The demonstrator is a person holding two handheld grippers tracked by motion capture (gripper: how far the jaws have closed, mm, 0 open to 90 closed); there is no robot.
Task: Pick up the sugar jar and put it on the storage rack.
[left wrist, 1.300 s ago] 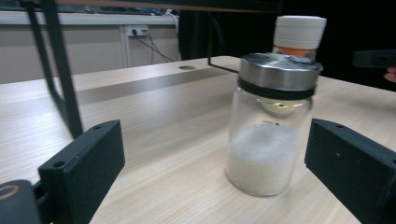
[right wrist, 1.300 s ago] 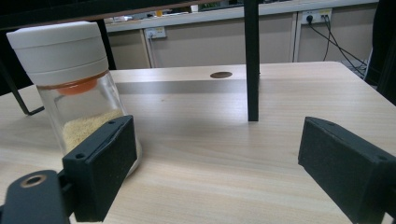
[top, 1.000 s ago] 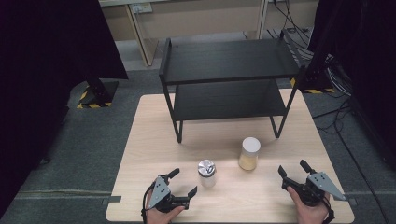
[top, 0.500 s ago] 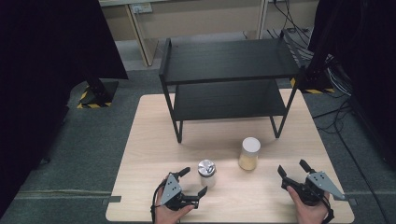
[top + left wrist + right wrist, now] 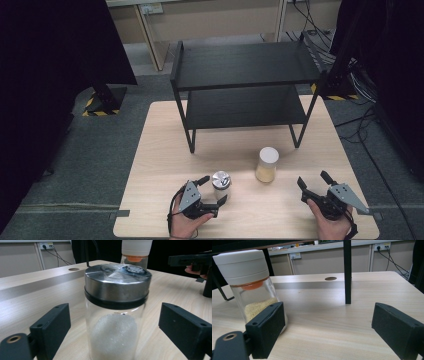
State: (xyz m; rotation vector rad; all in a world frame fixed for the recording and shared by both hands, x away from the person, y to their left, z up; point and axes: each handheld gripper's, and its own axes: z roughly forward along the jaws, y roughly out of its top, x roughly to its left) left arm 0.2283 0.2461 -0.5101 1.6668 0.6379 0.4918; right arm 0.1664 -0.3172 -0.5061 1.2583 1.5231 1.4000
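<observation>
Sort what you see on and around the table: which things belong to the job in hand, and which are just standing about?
In the job:
- metal-lidded jar of white grains, between the jaws of the left tool, which have just been closing; pads not yet on it

Standing about:
- white-lidded jar of yellowish grains
- black two-tier shelf
- right tool, open, holding nothing
- table

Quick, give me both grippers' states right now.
Left gripper: open, jaws just been closing, either side of the steel-lidded jar, not yet gripping.
Right gripper: open, holding nothing; the white-lidded jar stands just beyond its jaw.
</observation>
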